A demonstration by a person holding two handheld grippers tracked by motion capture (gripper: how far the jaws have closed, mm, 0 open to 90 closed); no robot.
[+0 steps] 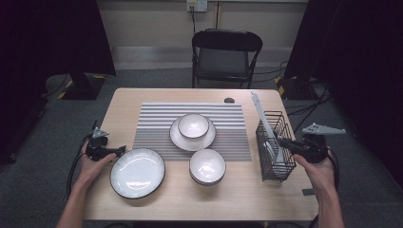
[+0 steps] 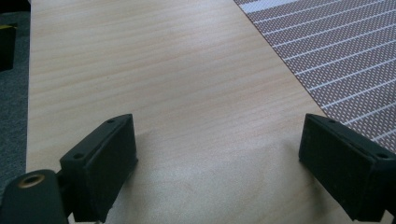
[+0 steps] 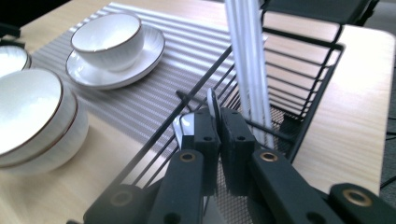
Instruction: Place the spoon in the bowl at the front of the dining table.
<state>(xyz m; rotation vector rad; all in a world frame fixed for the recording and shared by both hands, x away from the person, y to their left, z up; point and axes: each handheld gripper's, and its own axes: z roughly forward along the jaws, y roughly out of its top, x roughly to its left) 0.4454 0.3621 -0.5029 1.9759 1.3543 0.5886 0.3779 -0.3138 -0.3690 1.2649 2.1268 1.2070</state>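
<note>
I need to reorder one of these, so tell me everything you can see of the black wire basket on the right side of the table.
The black wire basket is a narrow, open-topped rack of thin dark metal rods, with a fine mesh floor seen in the right gripper view. It stands upright on the wooden table, just right of the striped placemat, its long side running front to back. White utensils lean inside, their handles jutting past its far rim. The right gripper reaches in over its near end, jaws shut on a thin white utensil.

No readable text, label, brand, number or sign stands on anything here. The plates, bowls, striped mat, wire basket and table are plain, and the wall socket plate at the far wall is too small to read.
</note>
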